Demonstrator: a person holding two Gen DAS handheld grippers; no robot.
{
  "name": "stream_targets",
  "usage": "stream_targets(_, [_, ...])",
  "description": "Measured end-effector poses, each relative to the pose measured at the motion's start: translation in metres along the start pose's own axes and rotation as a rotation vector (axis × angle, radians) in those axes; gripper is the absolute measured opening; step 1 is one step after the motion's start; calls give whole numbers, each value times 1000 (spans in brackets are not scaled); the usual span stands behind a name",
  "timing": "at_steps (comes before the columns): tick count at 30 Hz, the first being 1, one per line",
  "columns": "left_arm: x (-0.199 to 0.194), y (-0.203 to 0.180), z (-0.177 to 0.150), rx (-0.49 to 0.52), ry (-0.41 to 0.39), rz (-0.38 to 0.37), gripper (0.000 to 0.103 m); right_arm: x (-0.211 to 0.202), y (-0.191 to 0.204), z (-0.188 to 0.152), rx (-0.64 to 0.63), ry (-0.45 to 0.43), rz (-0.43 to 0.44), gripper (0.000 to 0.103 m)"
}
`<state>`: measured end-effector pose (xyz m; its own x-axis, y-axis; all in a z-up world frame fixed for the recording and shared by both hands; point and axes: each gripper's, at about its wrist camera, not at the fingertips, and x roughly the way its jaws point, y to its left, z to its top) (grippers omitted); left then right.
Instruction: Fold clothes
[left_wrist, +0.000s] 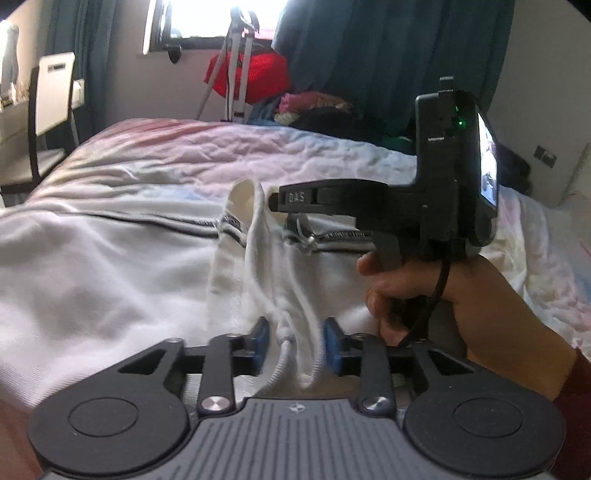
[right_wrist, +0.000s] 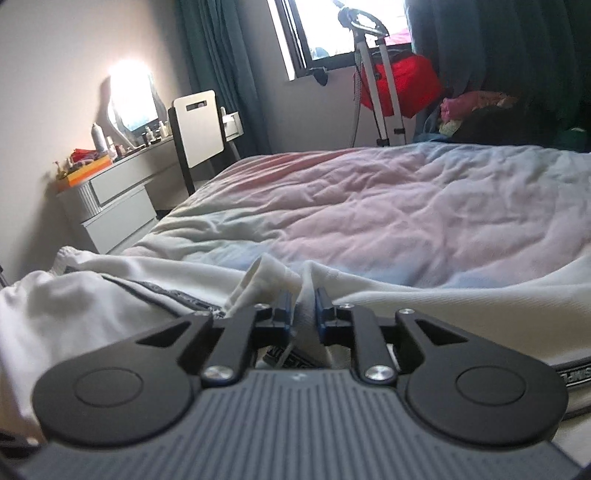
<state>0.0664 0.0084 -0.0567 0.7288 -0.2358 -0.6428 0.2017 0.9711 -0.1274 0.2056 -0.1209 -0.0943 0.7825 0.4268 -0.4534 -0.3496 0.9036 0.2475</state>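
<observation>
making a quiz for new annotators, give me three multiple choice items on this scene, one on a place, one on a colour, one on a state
1. Where does the white garment lie?
A. on the bed
B. on the chair
C. on the floor

2. What colour are the pads of the left gripper?
A. red
B. blue
C. yellow

3. What is the right gripper doing?
A. hanging open over bare bedding
B. holding a bottle
C. pinching a fold of the white garment

Answers:
1. A, it is spread over the bed's quilt.
2. B, both pads beside the cloth are blue.
3. C, white fabric rises between its two close-set fingers, and the left wrist view shows that gripper's tip at a raised fold.
</observation>
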Motion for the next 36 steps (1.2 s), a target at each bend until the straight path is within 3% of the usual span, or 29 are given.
stream_targets(4, [-16,-5,3,39,-50,32,55,-17,-2,7,-7,-49,-18,48])
stream_targets(6, [-25,-5,6,48,-82,21,59,-29,-4,13,-6,-82,-40,72])
stream_targets(9, [-36,-4,10,59,-118,8,67,-53,-6,21,-7,-124,-70,83])
stream_targets(15, [-56,-2,13,40,-180,19,86,-108,-7,25,8,-170,-130,83])
stream_targets(20, [-70,3,11,21,-207,32,87,-155,0,24,30,-217,-179,83])
stream_targets(26, [-89,10,8,-4,-239,49,88,-202,14,11,3,-214,-227,83])
stream_targets(36, [-113,23,-7,-30,-250,114,88,-231,25,-24,-1,-191,-242,83])
